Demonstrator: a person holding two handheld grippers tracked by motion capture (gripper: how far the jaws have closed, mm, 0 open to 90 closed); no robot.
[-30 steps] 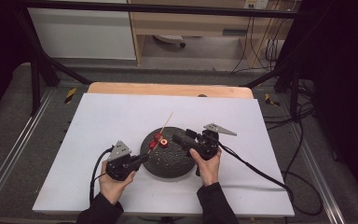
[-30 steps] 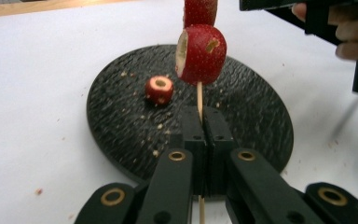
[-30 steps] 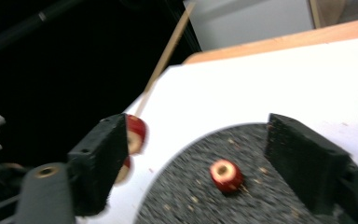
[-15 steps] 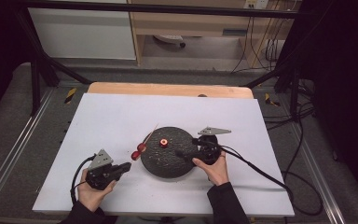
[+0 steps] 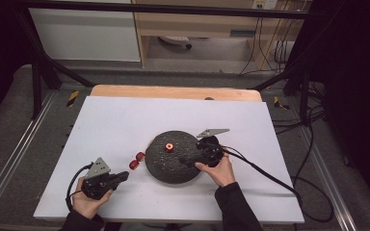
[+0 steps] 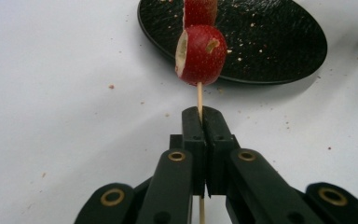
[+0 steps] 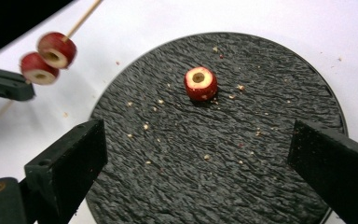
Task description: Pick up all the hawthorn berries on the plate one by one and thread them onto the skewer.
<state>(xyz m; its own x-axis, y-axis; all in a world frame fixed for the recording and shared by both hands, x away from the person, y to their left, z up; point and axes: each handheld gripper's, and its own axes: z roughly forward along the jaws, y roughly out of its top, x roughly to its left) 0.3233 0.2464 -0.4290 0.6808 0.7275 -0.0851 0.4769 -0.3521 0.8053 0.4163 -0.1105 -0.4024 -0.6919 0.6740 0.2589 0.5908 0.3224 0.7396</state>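
Note:
A round black plate lies mid-table with one red cored fruit piece on it. My left gripper is at the front left, off the plate, shut on a thin wooden skewer that carries two red fruit pieces. The left gripper view shows its pads pinching the stick just below the nearer piece. My right gripper hovers over the plate's right part. Its jaws have just been opening and stand wide with nothing between them, and the lone piece lies ahead of them.
Crumbs are scattered on the plate and on the white tabletop. A wooden strip runs along the table's far edge. Black cables trail from the right gripper across the table's right side.
The left gripper has drawn the skewer with its two fruit pieces away from the plate, left and toward the person. The right gripper's jaws have spread wider over the plate.

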